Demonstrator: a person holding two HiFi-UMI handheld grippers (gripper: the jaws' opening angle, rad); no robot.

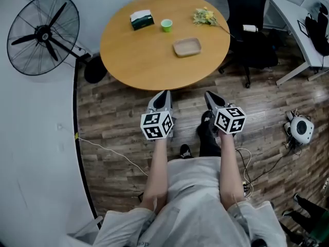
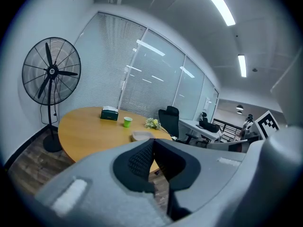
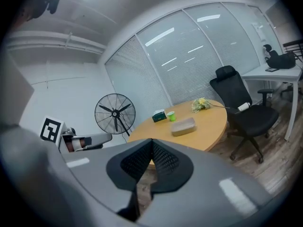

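Left tongs (image 1: 163,93) and right tongs (image 1: 209,94), both closed on nothing, side by side short of the table (image 1: 128,60) — tray (image 1: 187,47) well ahead on it; I would open them before closing in.

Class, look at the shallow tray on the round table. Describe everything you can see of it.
The tray is a shallow rectangle with rounded corners, pale tan, perhaps wood or bamboo, and it looks empty. It lies flat on the round wooden table, closer to the person's side than the green cup. Nothing touches it except the tabletop.
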